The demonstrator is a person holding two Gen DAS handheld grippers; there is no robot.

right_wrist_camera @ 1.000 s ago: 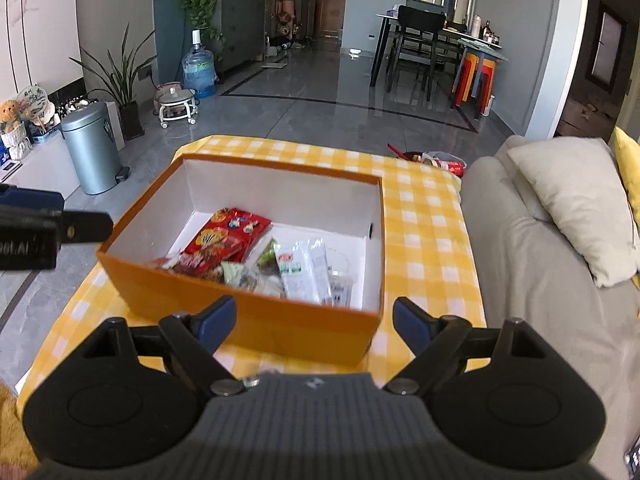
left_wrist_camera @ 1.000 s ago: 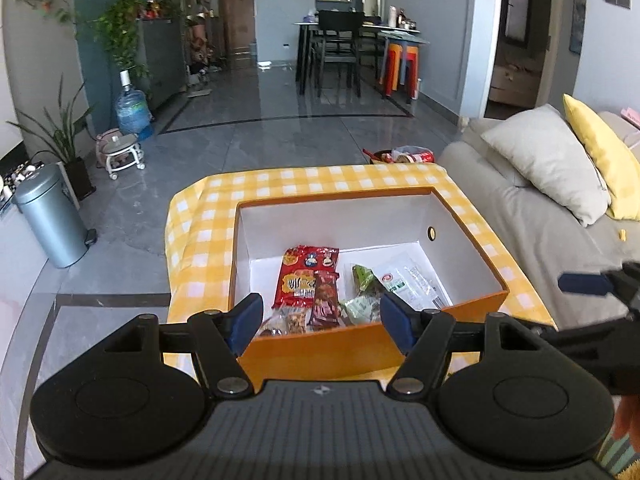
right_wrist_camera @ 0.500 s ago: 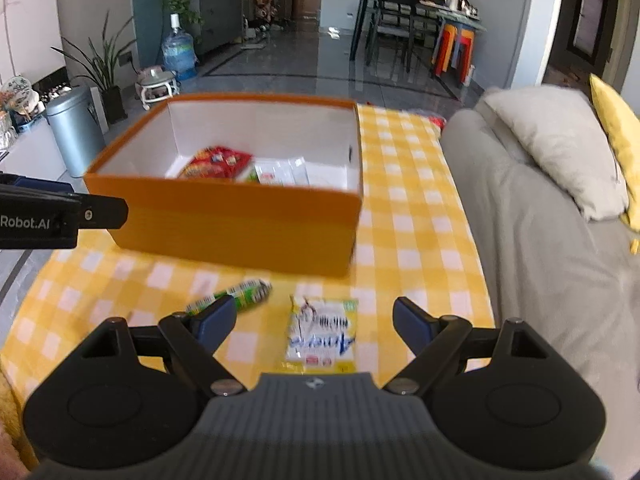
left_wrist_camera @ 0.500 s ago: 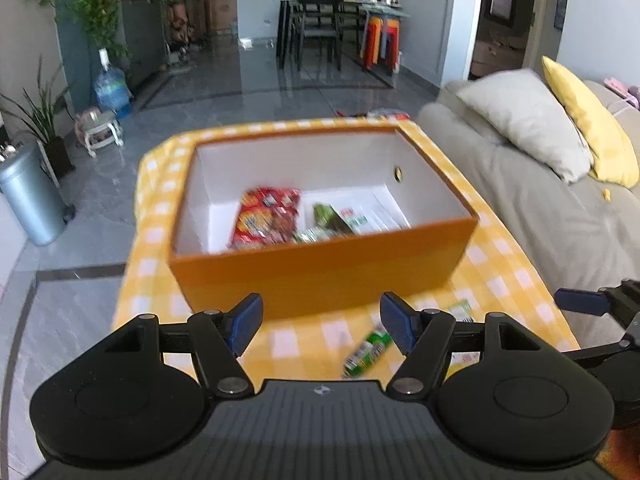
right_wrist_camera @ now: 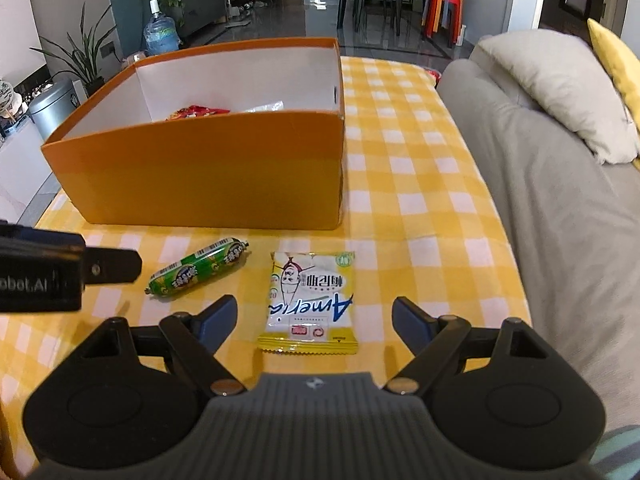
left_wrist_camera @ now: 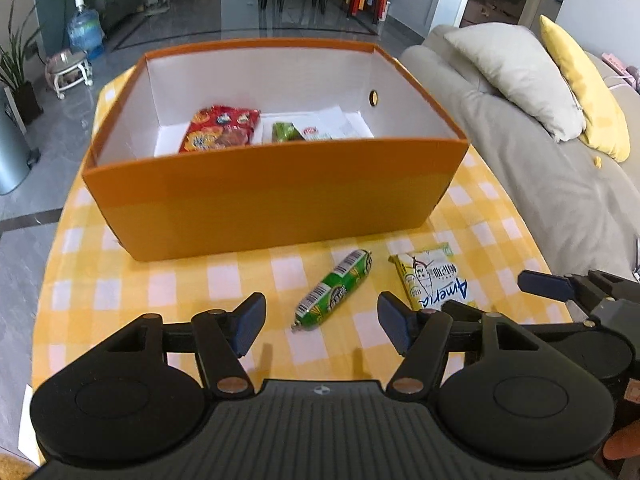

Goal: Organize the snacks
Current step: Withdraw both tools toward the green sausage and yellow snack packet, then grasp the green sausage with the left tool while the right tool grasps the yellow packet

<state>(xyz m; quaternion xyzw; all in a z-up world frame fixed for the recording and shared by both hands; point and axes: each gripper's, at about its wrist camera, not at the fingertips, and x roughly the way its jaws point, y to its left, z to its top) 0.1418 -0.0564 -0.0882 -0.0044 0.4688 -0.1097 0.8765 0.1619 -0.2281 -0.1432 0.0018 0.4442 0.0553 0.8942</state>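
I see a table under a yellow-and-white checked cloth (right_wrist_camera: 404,184), and three things lie directly on it. An orange box (left_wrist_camera: 276,196) sits toward the far side — open-topped, with snack packets inside. On the cloth just in front of its near wall lie a green sausage stick (left_wrist_camera: 334,290) and, just to its right, a flat yellow-and-white packet (right_wrist_camera: 310,302) — close together, not touching.

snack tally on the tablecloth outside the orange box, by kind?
Green sausage stick: 1
Yellow-and-white packet: 1
Total: 2, both in front of the orange box, each lined up with an open gripper.
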